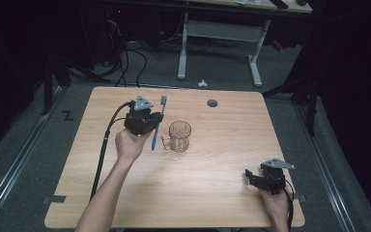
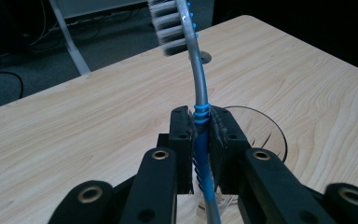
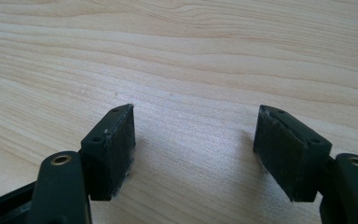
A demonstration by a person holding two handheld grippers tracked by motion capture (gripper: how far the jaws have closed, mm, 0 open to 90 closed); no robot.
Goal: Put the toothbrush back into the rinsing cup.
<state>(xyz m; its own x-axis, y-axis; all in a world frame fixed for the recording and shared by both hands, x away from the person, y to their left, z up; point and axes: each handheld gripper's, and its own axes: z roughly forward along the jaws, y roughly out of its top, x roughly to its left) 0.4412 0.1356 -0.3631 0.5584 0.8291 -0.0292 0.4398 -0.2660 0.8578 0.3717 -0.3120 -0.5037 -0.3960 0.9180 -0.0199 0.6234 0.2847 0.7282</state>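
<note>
A blue and silver toothbrush [image 1: 157,123] is clamped in my left gripper [image 1: 150,117], brush head up and away from me. In the left gripper view the jaws press on the blue handle of the toothbrush [image 2: 200,126], and the bristles point left at the top. A clear glass mug [image 1: 179,136] stands upright just right of that gripper, its rim [image 2: 279,135] showing behind the right jaw. My right gripper [image 1: 252,178] rests low at the table's near right, open, with bare wood between its pads [image 3: 116,144].
The wooden table [image 1: 222,159] has a round cable hole [image 1: 212,103] near its far edge. Behind it on the floor stand a white desk frame [image 1: 220,43] and loose cables [image 1: 130,63].
</note>
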